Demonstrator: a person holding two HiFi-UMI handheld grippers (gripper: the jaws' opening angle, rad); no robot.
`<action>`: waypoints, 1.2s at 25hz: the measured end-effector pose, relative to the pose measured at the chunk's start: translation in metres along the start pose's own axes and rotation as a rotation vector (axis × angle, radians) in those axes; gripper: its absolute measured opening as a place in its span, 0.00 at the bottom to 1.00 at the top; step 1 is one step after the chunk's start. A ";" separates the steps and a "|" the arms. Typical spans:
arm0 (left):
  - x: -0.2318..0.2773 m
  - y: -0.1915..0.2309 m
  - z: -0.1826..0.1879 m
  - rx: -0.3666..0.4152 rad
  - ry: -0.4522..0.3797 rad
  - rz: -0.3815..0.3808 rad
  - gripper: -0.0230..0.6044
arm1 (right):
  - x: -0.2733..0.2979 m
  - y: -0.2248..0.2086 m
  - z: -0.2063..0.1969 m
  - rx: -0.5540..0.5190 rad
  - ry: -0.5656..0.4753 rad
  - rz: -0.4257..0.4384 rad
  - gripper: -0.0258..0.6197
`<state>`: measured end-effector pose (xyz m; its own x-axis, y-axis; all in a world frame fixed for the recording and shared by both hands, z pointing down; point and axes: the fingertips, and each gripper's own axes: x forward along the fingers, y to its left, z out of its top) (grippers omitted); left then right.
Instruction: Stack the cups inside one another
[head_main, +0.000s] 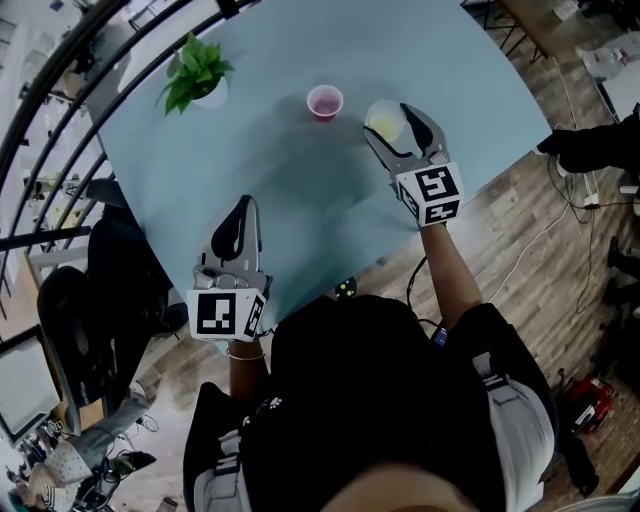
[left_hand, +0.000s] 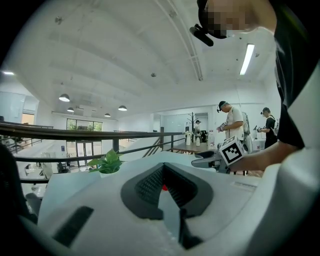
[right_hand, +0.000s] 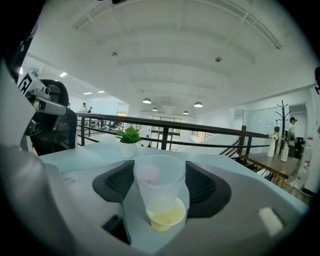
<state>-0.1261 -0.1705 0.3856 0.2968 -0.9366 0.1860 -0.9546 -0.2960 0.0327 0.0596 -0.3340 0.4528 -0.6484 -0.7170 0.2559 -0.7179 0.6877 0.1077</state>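
A clear cup with a yellowish bottom (head_main: 385, 121) (right_hand: 159, 192) stands upright between the pads of my right gripper (head_main: 388, 117) (right_hand: 160, 167), which is shut on it over the right part of the pale blue table (head_main: 300, 200). A small pink cup (head_main: 324, 102) stands on the table just left of it. It shows as a faint pink blur through the clear cup's wall in the right gripper view. My left gripper (head_main: 243, 204) (left_hand: 162, 169) is near the table's front edge, empty, with its jaws together at the tips. It points toward the pink cup (left_hand: 163, 187).
A potted green plant (head_main: 197, 75) (left_hand: 107, 164) (right_hand: 130, 136) stands at the table's far left corner. A dark railing (left_hand: 100, 135) runs behind the table. The table's right edge drops to a wooden floor with cables (head_main: 560, 220). Two people (left_hand: 231, 122) stand in the background.
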 end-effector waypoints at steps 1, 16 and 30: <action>0.001 0.001 0.000 0.001 0.002 0.001 0.02 | 0.001 -0.002 -0.003 0.005 0.007 -0.004 0.55; 0.009 0.010 -0.004 0.005 0.031 0.006 0.02 | 0.018 -0.011 -0.048 0.033 0.110 -0.016 0.55; 0.009 0.015 -0.007 0.009 0.045 0.023 0.02 | 0.028 -0.009 -0.073 0.041 0.177 -0.006 0.55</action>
<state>-0.1378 -0.1817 0.3950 0.2733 -0.9339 0.2306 -0.9608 -0.2765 0.0190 0.0664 -0.3525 0.5291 -0.5920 -0.6876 0.4205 -0.7340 0.6754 0.0712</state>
